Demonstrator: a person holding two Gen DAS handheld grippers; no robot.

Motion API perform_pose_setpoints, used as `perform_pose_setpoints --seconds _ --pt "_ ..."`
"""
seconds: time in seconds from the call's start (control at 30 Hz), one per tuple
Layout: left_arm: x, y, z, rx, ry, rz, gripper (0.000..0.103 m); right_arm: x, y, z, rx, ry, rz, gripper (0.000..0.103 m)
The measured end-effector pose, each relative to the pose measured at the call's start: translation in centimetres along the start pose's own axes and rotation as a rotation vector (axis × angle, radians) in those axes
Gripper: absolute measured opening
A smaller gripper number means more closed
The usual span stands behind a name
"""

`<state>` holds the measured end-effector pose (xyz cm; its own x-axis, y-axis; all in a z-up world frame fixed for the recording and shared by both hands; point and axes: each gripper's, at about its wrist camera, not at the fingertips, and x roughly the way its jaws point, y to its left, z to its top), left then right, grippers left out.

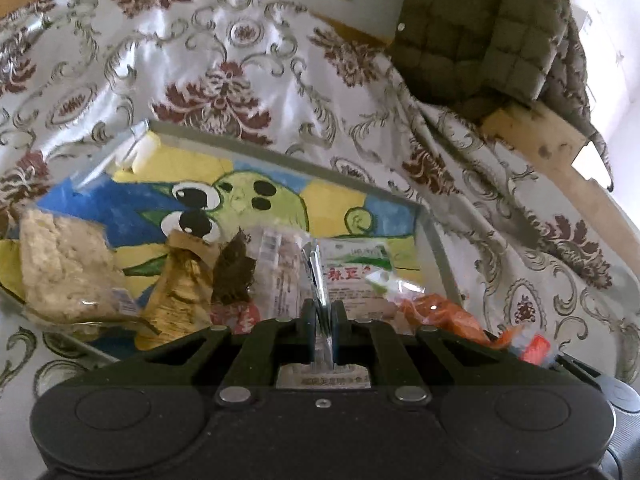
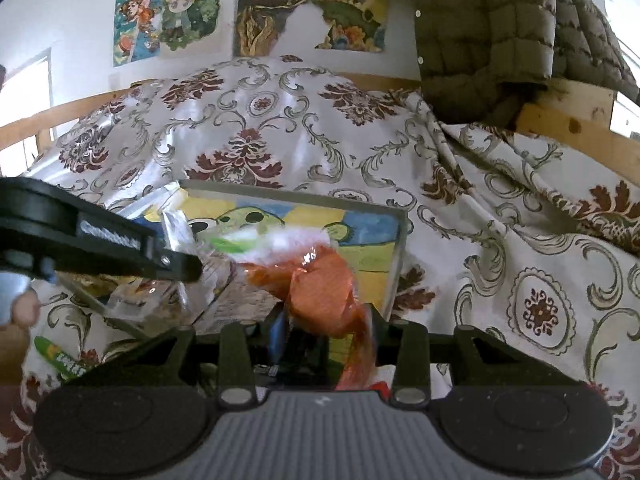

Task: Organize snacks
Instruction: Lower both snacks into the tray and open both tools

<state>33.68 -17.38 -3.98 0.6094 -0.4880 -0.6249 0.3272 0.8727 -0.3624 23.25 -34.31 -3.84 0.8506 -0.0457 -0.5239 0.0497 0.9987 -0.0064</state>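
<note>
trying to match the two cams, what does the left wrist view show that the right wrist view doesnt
Only the left wrist view: the pale crumbly snack pack, the gold wrapper, and the left claw shut on a silvery packet edge.

Only the right wrist view: wall posters, a green packet lying on the cloth, and the right claw shut on the orange snack bag.

Both: the cartoon-painted tray, the floral cloth and the olive quilted jacket.
</note>
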Motion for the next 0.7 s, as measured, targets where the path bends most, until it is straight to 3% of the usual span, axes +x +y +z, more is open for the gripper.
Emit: perform_pose_setpoints --seconds 0.3,0.4,0.5,0.57,0.7 --pt "1.4 0.5 0.7 0.008 0.048 0.033 0.009 1.3 0.7 0.0 -0.015 0.02 0.022 0.039" --pt "1.3 0.2 1.0 0.009 0.049 0.05 0.015 1.3 0.7 0.0 -0.005 0.023 0.023 0.041" --pt "1.0 0.0 1.3 0.009 0.048 0.068 0.031 1.2 0.7 0.0 -0.004 0.023 0.02 0.044" --pt "0.7 0.0 1.4 0.011 0.04 0.08 0.047 1.1 0.5 0.1 0.001 0.019 0.024 0.051" --pt "-0.3 0.1 1.5 0.008 0.014 0.106 0.065 0.6 0.3 0.3 0.008 0.006 0.028 0.058"
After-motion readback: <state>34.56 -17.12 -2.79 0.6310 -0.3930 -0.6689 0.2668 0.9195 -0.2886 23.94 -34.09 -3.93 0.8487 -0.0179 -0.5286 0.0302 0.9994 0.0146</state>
